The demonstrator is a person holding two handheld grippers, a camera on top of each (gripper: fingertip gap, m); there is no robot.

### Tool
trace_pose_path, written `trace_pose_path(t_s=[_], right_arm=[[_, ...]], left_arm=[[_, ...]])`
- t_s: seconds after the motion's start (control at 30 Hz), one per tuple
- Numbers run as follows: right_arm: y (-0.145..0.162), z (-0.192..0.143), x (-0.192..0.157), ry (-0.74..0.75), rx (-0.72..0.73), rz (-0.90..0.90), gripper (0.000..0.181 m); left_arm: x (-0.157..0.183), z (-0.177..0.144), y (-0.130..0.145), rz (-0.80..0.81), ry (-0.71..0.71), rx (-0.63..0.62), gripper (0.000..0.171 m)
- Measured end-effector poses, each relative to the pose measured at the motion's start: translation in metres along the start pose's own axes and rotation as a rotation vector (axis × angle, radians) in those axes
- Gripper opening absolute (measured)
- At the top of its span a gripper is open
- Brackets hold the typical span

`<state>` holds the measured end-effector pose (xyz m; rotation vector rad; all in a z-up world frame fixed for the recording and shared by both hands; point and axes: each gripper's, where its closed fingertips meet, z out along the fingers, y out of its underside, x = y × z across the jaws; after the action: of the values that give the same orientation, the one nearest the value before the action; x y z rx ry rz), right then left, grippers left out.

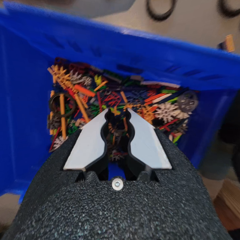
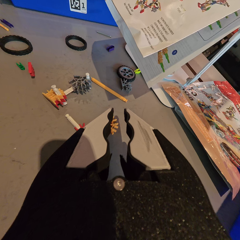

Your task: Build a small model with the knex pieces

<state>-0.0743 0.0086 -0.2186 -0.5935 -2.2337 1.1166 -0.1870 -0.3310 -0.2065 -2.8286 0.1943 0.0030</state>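
In the blurred left wrist view my left gripper (image 1: 117, 109) is open and empty. It hangs over a blue bin (image 1: 26, 90) filled with a heap of coloured construction-toy rods and connectors (image 1: 110, 98). In the right wrist view my right gripper (image 2: 118, 108) is open above a grey table (image 2: 39, 136). A small yellow connector (image 2: 114, 125) lies on the table between its fingers, close to the left finger. A yellow rod (image 2: 109, 89) lies just beyond the tips. A small assembly of yellow, red, white and grey pieces (image 2: 67, 89) lies ahead on the left.
On the table lie two black tyres (image 2: 16, 44) (image 2: 76, 42), a grey wheel (image 2: 126, 74), a white rod with a red connector (image 2: 74, 122), and small red, green and purple pieces. Instruction sheets (image 2: 162, 26) and a printed bag (image 2: 207, 116) lie on the right. The blue bin (image 2: 58, 7) stands at the back. From the right gripper's tips to the grey wheel (image 2: 126, 74) is close to 12 cm.
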Motion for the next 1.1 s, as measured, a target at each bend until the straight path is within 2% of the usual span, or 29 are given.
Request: trace_pose_path(t_s=[0.13,0.3,0.5,0.7,1.1], right_arm=[[0.000,0.001,0.000,0.000,-0.003,0.000,0.016],[0.001,0.001,0.000,-0.001,-0.006,-0.008,0.016],[0.001,0.001,-0.002,-0.004,-0.005,-0.014,0.015],[0.000,0.001,-0.002,-0.007,-0.005,-0.017,0.016],[0.001,0.000,-0.003,-0.010,-0.008,-0.024,0.016]], left_arm=[[0.040,0.011,-0.009,0.058,0.108,0.005,0.019],[0.061,0.033,-0.010,0.013,0.178,0.007,0.013],[0.062,0.042,-0.013,-0.028,0.166,0.016,0.012],[0.056,0.046,-0.010,-0.024,0.095,-0.019,0.020],[0.053,0.045,-0.009,-0.021,0.049,0.007,0.012]])
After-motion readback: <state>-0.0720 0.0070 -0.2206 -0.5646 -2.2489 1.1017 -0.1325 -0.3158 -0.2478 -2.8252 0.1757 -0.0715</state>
